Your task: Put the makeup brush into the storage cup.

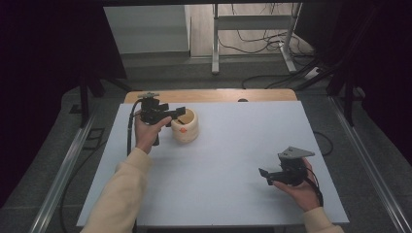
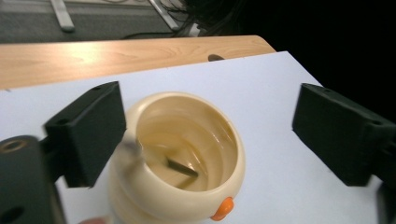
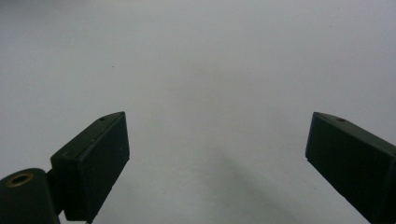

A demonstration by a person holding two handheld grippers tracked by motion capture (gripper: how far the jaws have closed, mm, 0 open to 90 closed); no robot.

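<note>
On the far-left part of the white table [image 1: 218, 160] stands a cream ribbed pot [image 1: 186, 127] with an orange knob [image 2: 223, 208] low on its side. The left gripper [image 1: 178, 114] hangs just over the pot's rim with its 2 jaws spread wide, and nothing is pressed between them. In the left gripper view a thin, blurred grey thing [image 2: 135, 145] sits at the rim beside the left jaw, and a dark flat piece [image 2: 182, 168] lies in the bottom of the pot (possibly parts of 1 tool, though I cannot tell).

The step looks like dropping something into the pot. To finish cleanly, I would lift the gripper straight up, jaws kept apart, so neither pad catches the rim and tips the pot.

Near the table's right front edge the right gripper [image 1: 265, 175] hovers, jaws wide over bare white surface [image 3: 201, 70]. The pot's base is cut off at the bottom of the left gripper view.
</note>
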